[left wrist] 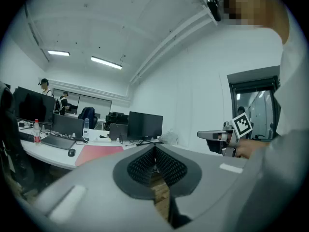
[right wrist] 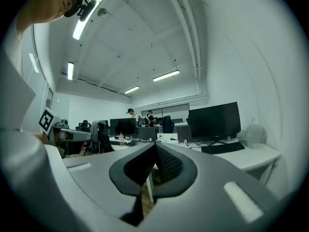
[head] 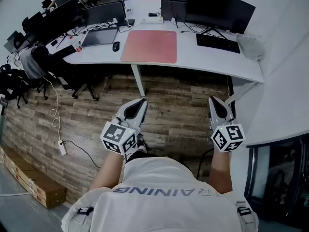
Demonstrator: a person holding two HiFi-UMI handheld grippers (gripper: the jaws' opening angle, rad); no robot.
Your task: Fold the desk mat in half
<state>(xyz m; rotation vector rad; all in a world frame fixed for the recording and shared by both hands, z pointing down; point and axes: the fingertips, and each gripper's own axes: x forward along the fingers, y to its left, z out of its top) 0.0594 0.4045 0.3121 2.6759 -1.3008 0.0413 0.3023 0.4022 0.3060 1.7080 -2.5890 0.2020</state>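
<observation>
The pink desk mat (head: 148,46) lies flat on the white desk (head: 203,59), between a mouse and a keyboard; in the left gripper view the mat (left wrist: 99,152) shows far ahead. My left gripper (head: 141,102) and right gripper (head: 213,100) hover side by side over the wooden floor, well short of the desk and pointing about level towards it. Both are shut with nothing between the pads, as the left gripper (left wrist: 155,151) and the right gripper (right wrist: 155,148) show in their own views.
A mouse (head: 116,46) and a grey laptop (head: 100,36) sit left of the mat, a black keyboard (head: 218,43) to its right, monitors (head: 219,6) behind. A white desk leg (head: 139,79) stands ahead. Office chairs (head: 34,64) crowd the left, and a cardboard box (head: 34,182) lies on the floor.
</observation>
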